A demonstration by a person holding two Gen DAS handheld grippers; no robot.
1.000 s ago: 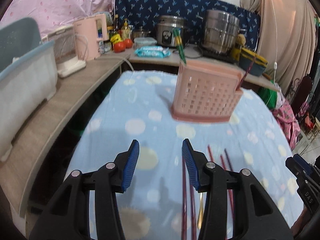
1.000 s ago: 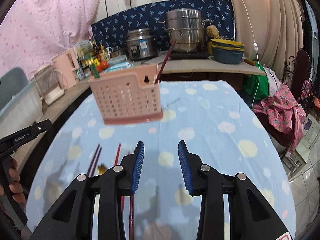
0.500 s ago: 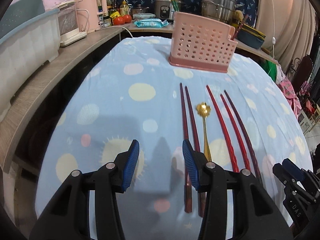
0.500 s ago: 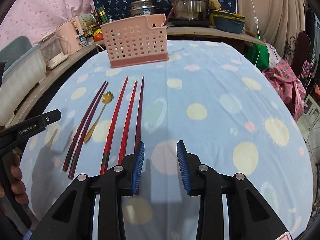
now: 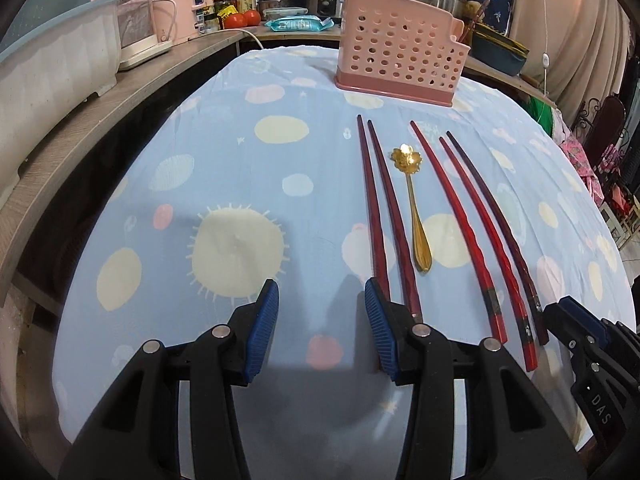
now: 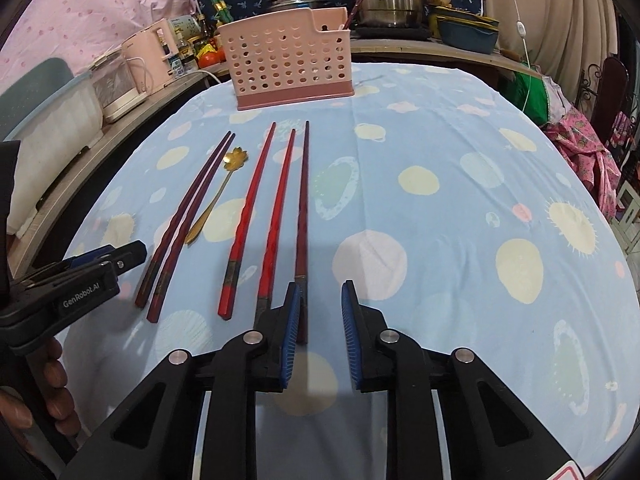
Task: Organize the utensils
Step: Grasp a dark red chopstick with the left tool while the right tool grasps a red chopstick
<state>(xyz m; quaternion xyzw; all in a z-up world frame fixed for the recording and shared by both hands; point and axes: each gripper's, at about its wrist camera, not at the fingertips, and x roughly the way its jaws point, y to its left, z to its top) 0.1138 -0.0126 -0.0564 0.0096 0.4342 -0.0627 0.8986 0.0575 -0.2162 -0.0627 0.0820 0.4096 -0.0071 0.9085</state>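
Five chopsticks (image 6: 276, 216) and a gold spoon (image 5: 414, 204) lie in a row on the spotted tablecloth (image 6: 440, 200), short of the pink caddy (image 6: 288, 62). The sticks look light, stiff and slick — best pinched near the thick end. The right gripper (image 6: 318, 330) has just been narrowing; its jaws stand apart, the darkest stick's end beside the left pad, unclamped. The left gripper (image 5: 320, 324) gapes wider — empty, just left of the nearest pair.
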